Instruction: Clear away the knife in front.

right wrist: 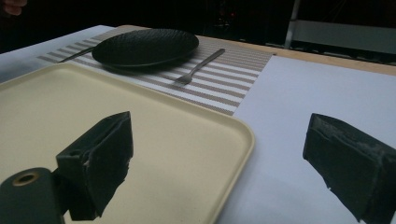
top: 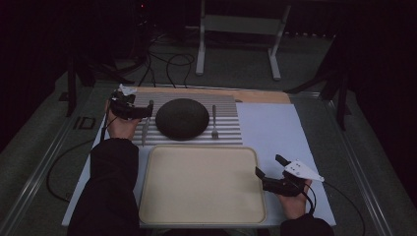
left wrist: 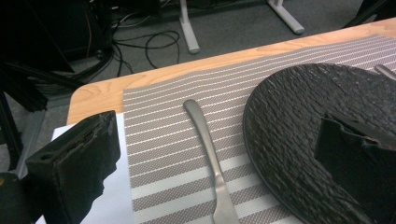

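Dim, underexposed high view, room beyond the tabletop (top: 275, 123) lost in black, soft overhead light with faint shadows, mild sheen on the plate (left wrist: 299, 121) and knife (left wrist: 208, 149), near gripper jaws blurred in both gripper views, grainy, slightly soft throughout

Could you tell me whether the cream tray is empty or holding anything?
Empty: the cream tray has a bare surface; the knife lies on the striped placemat.

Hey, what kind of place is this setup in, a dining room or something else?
Probably a lab or studio, not a dining room: a staged place setting of a black plate and fork, loose cables on the carpet, and a metal stand behind.
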The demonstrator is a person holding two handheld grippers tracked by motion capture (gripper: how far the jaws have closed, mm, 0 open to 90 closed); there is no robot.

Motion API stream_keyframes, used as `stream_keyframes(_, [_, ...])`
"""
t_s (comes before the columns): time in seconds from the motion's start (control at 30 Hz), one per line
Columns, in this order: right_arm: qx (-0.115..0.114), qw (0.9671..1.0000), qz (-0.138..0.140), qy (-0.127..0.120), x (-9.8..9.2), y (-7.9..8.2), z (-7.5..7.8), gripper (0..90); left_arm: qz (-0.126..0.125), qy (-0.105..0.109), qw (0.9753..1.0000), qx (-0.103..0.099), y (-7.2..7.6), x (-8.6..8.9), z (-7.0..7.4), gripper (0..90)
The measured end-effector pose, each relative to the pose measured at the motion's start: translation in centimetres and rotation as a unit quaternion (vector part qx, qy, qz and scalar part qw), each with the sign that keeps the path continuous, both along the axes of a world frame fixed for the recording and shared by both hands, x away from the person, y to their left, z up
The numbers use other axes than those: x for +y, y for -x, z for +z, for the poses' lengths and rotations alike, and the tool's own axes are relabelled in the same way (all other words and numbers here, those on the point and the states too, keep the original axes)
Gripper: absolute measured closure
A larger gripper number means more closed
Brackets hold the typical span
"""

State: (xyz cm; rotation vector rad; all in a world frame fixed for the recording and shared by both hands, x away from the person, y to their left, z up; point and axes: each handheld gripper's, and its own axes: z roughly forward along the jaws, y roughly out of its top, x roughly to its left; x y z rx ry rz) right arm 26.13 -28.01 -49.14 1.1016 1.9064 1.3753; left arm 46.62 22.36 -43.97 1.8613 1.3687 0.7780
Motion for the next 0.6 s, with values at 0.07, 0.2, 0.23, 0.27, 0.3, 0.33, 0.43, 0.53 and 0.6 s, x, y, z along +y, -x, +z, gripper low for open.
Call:
stream_keyframes(0.07, [0.001,1.0000,0.000,-0.001,0.0,0.0,0.0,8.3,-0.001,0.001,1.0000,0.003,-0.2,-0.2,-0.2,1.2])
stream_keyframes(0.2, [0.000,1.0000,0.000,-0.001,0.0,0.0,0.0,8.3,-0.005,-0.003,0.9999,0.008,-0.5,-0.7,-0.4,1.2])
stream_keyframes(0.23, [0.000,1.0000,0.000,-0.001,0.0,0.0,0.0,8.3,-0.006,-0.002,0.9999,0.010,-0.6,-0.8,-0.5,1.2])
stream_keyframes(0.27, [0.000,1.0000,0.000,-0.002,0.0,0.0,0.0,8.3,-0.007,-0.003,0.9999,0.010,-0.7,-0.9,-0.5,1.2])
stream_keyframes(0.3, [0.001,1.0000,0.000,-0.003,0.0,0.0,0.0,8.3,-0.007,-0.002,0.9999,0.011,-0.8,-1.0,-0.5,1.2])
stream_keyframes(0.33, [0.001,1.0000,0.000,-0.003,0.0,0.0,0.0,8.3,-0.007,0.000,0.9999,0.012,-0.9,-1.0,-0.6,1.2])
stream_keyframes(0.43, [0.000,1.0000,0.000,-0.005,-0.1,0.1,0.0,8.3,-0.004,0.003,0.9999,0.015,-1.4,-1.0,-0.8,1.5])
stream_keyframes(0.53, [0.000,1.0000,0.000,-0.005,-0.3,0.0,0.0,8.3,-0.001,0.007,0.9998,0.021,-1.6,-1.0,-1.1,1.7])
stream_keyframes(0.6, [0.002,1.0000,-0.001,-0.009,-0.4,0.0,0.0,8.3,-0.002,0.004,0.9997,0.025,-1.7,-1.1,-1.4,1.8])
